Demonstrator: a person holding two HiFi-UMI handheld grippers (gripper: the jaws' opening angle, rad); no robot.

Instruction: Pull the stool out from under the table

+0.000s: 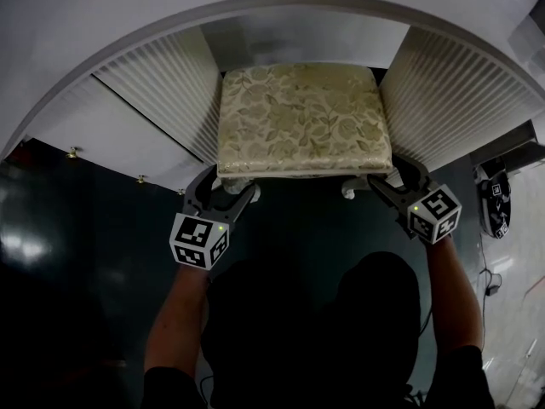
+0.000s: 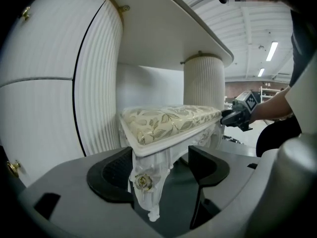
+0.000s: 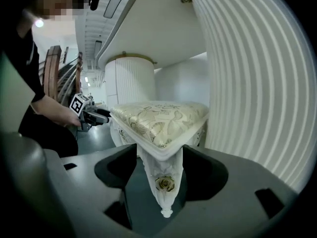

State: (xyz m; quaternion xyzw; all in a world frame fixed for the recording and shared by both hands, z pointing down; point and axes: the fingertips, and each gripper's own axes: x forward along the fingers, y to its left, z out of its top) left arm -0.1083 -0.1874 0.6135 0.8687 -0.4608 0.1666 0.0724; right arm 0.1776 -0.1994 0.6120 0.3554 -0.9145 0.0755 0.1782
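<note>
The stool (image 1: pixel 298 118) has a gold floral cushion and white carved legs, and stands in the knee gap of the white table (image 1: pixel 255 7). My left gripper (image 1: pixel 228 186) is at its front left corner. In the left gripper view the rosette leg (image 2: pixel 147 185) stands between the jaws of my left gripper (image 2: pixel 161 165); the left pad lies by it and a gap shows on the right side. My right gripper (image 1: pixel 390 177) is at the front right corner. There the leg (image 3: pixel 165 182) fills the space between the pads of my right gripper (image 3: pixel 161 160), which press on it.
Fluted white pedestals (image 1: pixel 162 83) (image 1: pixel 451 92) flank the stool closely on both sides. Small gold knobs (image 1: pixel 72 152) stick out of the left cabinet. The floor (image 1: pixel 102 228) is dark and glossy. A black device (image 1: pixel 494 198) and cables lie on the floor at the right.
</note>
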